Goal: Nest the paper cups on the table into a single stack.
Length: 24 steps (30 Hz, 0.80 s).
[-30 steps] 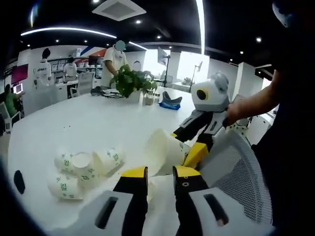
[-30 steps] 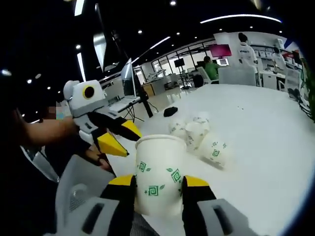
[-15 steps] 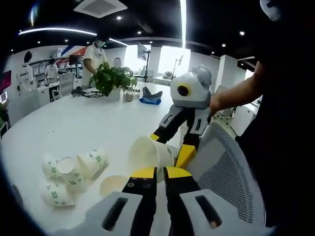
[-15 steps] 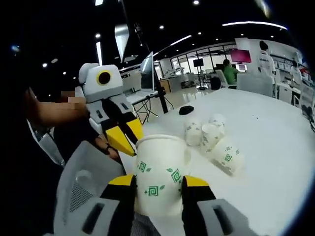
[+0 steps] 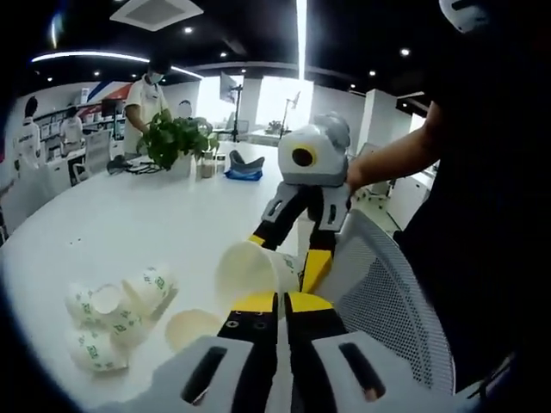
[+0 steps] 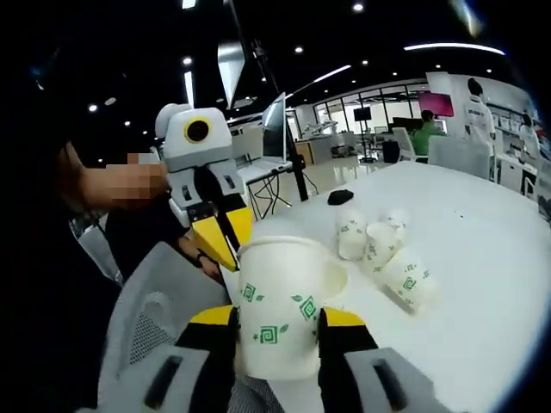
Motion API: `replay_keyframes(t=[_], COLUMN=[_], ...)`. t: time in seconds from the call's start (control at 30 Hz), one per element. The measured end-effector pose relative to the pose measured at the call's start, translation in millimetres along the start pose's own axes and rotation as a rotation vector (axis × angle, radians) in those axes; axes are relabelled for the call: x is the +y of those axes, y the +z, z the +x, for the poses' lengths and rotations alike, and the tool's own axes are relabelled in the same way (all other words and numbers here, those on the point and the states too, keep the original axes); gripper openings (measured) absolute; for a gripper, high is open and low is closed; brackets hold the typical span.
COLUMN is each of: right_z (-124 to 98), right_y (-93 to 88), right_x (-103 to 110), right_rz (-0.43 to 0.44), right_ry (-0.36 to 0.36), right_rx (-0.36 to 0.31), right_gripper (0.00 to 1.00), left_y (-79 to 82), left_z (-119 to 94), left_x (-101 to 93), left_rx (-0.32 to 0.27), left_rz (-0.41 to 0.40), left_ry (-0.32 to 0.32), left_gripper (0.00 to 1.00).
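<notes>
We work at a broad white surface (image 5: pixel 129 224) in an open office with dark ceilings, strip lights and people at desks far back. On the surface's far side a potted plant (image 5: pixel 172 138) stands beside a blue item (image 5: pixel 243 172). A grey mesh chair back (image 5: pixel 387 301) rises between us and the surface edge.

In the left gripper view, the left gripper (image 5: pixel 281 303) has its yellow-tipped jaws pressed together with nothing visible between them. Just ahead, the right gripper (image 5: pixel 284 258) holds a paper cup (image 5: pixel 245 271) on its side, mouth toward us. A loose cluster of cups (image 5: pixel 112 314) lies on the surface to the left, and another cup (image 5: pixel 191 327) sits near our jaws.

In the right gripper view, the right gripper (image 6: pixel 277 317) clamps that cup (image 6: pixel 280 301), green leaf print facing us, with the left gripper (image 6: pixel 215 237) just behind it. The cluster (image 6: pixel 383 254) lies further out, and a small dark object (image 6: pixel 342 197) beyond.
</notes>
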State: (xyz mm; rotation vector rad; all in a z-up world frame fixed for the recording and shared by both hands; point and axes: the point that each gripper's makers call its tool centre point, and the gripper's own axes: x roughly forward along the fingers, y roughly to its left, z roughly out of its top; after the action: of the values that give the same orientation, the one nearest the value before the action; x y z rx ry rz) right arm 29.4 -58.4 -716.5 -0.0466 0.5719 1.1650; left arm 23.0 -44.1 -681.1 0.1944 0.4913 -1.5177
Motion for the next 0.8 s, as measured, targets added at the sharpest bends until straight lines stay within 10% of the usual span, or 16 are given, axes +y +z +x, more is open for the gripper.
replay_keyframes(t=[0.8], right_z=[0.8], right_y=[3.7], right_x=[-2.2], right_rz=[-0.012], right_ry=[-0.001], right_rx=[-0.010], right_gripper=[0.45], left_y=[-4.8], left_z=[-6.2], left_x=[-13.7], left_rx=[0.069], left_rz=[0.012], left_ry=[-0.070], left_gripper=[0.00])
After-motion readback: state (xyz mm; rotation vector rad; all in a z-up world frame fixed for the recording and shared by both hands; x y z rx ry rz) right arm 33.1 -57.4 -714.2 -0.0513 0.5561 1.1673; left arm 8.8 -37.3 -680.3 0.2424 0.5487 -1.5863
